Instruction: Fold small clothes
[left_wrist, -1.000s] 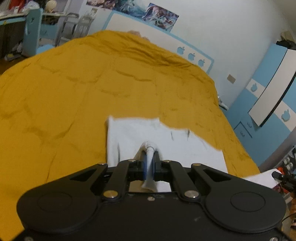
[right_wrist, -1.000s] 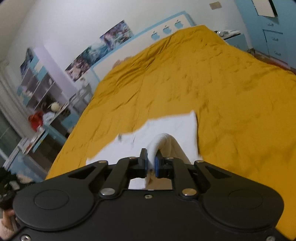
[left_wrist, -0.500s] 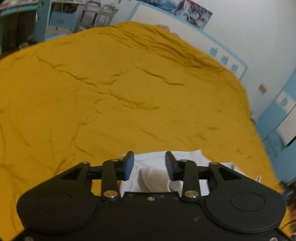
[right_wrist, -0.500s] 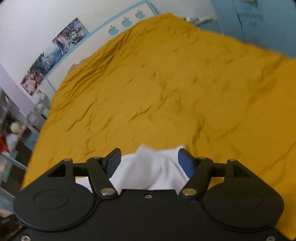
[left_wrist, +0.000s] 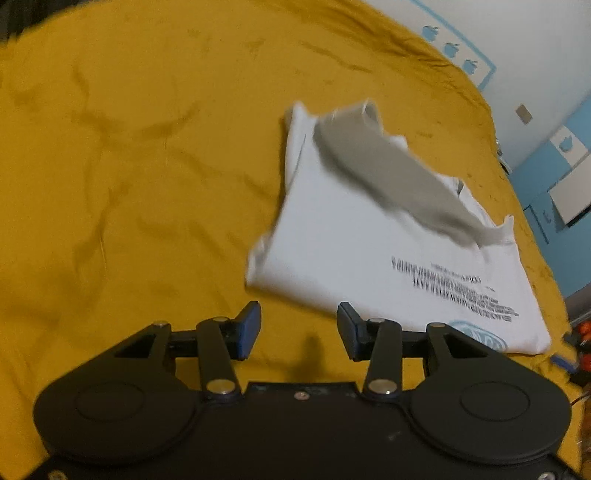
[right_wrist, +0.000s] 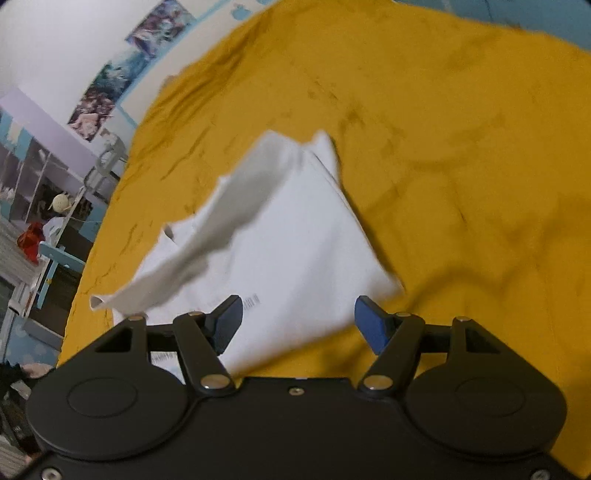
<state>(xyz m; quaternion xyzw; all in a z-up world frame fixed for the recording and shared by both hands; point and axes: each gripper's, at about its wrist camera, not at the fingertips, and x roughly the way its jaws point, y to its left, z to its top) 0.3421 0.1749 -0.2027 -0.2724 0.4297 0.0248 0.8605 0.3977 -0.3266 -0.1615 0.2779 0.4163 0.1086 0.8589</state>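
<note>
Left gripper (left_wrist: 299, 330): black frame, blue pads, jaws spread apart, nothing between them; only the yellow bedspread (left_wrist: 129, 166) shows in the gap. Right gripper (right_wrist: 298, 325): jaws likewise wide, empty, its left finger over the near edge of the shirt. White shirt (left_wrist: 369, 243) lies on the bedspread just ahead of both grippers, soft cotton, roughly rectangular, its long axis running away from the left gripper toward the upper left of that view. Several lines of black printed text (left_wrist: 458, 288) and a pale blue round logo (left_wrist: 480, 338) sit near the shirt's right end; blurred, unreadable. One grey-shadowed flap (right_wrist: 207, 229) of the shirt stands up off the flat part, motion-blurred. Bedspread wrinkled, matte.
</note>
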